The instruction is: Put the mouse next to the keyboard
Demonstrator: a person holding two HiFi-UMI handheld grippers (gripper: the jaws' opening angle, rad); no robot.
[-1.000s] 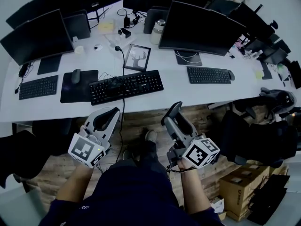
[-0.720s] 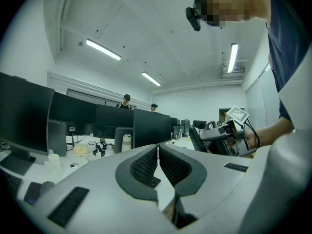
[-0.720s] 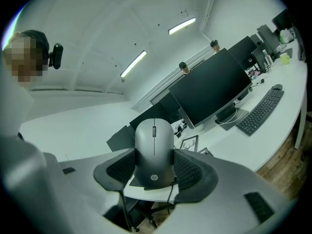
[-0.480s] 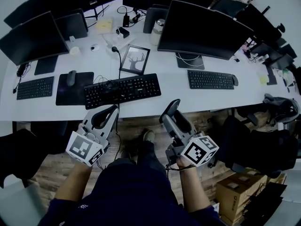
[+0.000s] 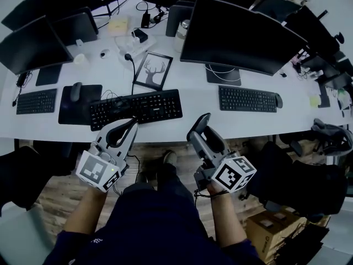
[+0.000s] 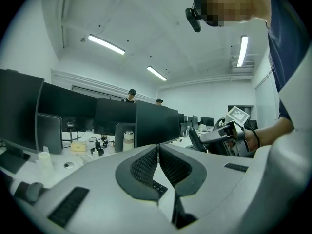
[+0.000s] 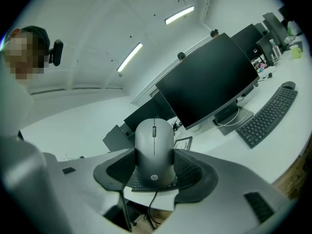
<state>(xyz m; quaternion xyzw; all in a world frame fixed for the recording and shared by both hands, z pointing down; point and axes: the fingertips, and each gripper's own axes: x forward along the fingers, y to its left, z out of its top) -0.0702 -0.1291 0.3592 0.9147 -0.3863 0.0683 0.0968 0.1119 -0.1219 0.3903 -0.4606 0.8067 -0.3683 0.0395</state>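
The right gripper (image 7: 154,165) is clamped on the sides of a grey mouse (image 7: 154,145). The mouse's long axis runs along the jaws, wheel end pointing away toward the desk (image 5: 199,108). The left gripper (image 6: 158,162) is pinched shut on nothing. In the head view both grippers hover below the desk's near edge, and the black keyboard (image 5: 136,109) lies up and left of the right gripper (image 5: 202,125), its length running across the frame. The right hand is the loaded one and sits nearer the keyboard's right end. Bare desktop opens there, bounded by a second keyboard (image 5: 247,99) at right and a framed picture (image 5: 154,69) above.
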